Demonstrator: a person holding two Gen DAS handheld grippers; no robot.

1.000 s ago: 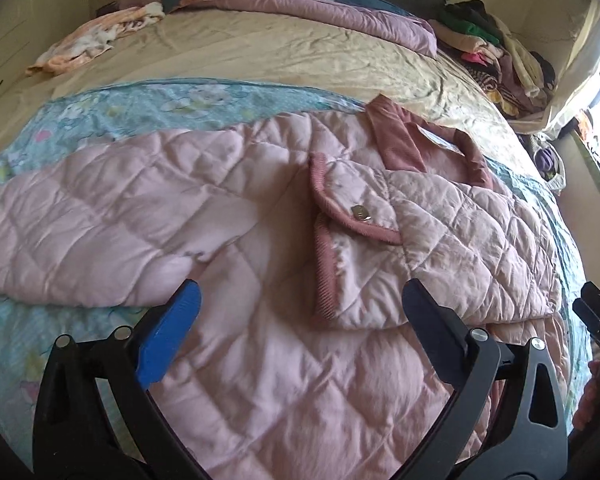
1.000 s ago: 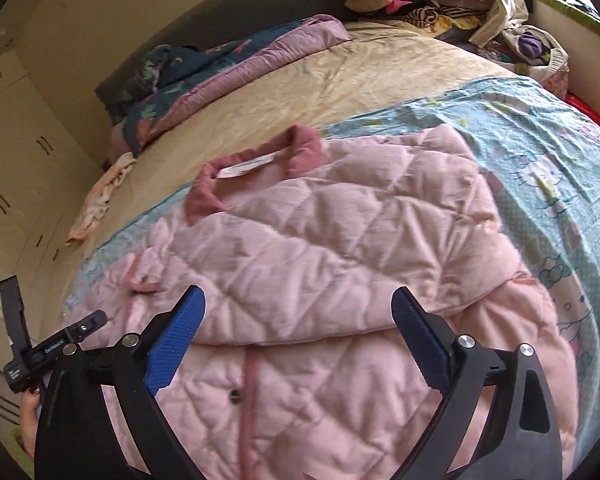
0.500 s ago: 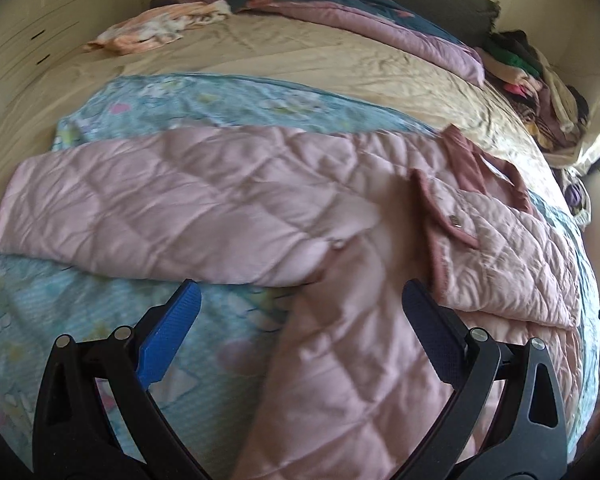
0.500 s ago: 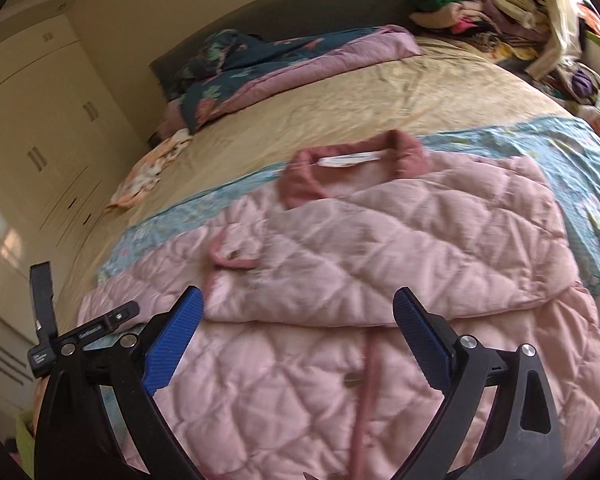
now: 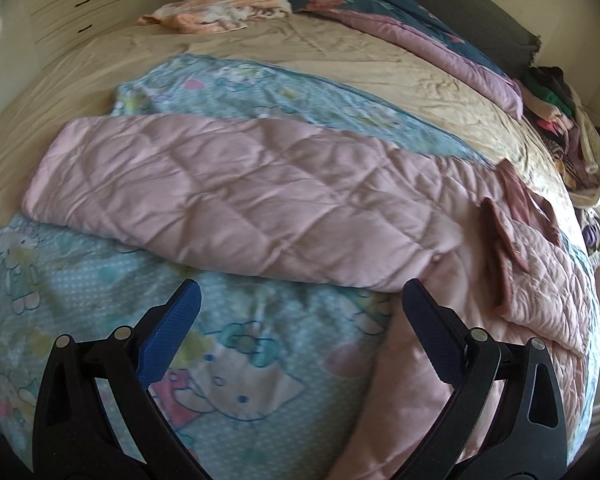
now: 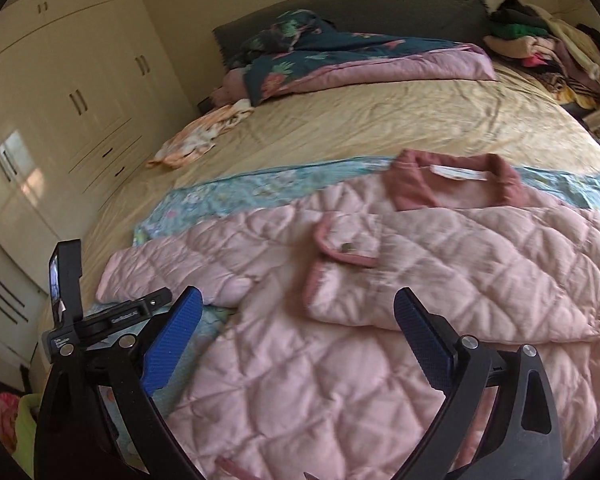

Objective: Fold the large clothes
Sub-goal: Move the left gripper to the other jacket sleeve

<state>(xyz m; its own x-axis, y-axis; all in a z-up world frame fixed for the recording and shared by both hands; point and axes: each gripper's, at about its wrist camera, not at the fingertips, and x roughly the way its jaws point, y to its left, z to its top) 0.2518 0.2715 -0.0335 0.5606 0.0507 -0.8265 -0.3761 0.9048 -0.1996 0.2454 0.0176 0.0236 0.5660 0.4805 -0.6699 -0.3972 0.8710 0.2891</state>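
Note:
A pink quilted jacket (image 6: 380,304) lies flat on a blue cartoon-print sheet (image 5: 236,364) on the bed. Its right sleeve is folded across the chest, cuff with a snap (image 6: 346,247) near the dark pink collar (image 6: 452,176). Its other sleeve (image 5: 228,196) stretches out straight to the left. My left gripper (image 5: 296,312) is open and empty, hovering over the sheet just below that sleeve. My right gripper (image 6: 296,308) is open and empty above the jacket's body. The left gripper's body (image 6: 88,320) shows at the left of the right wrist view.
A beige bedsheet (image 6: 360,120) covers the bed. A dark floral quilt (image 6: 340,60) and an orange-white garment (image 6: 200,136) lie near the headboard. A pile of clothes (image 6: 548,48) sits at the far right. Cream wardrobes (image 6: 60,100) stand on the left.
Both grippers have swung left. The left one moved from above the jacket's body to over the sheet below the outstretched sleeve. Both stayed open and empty.

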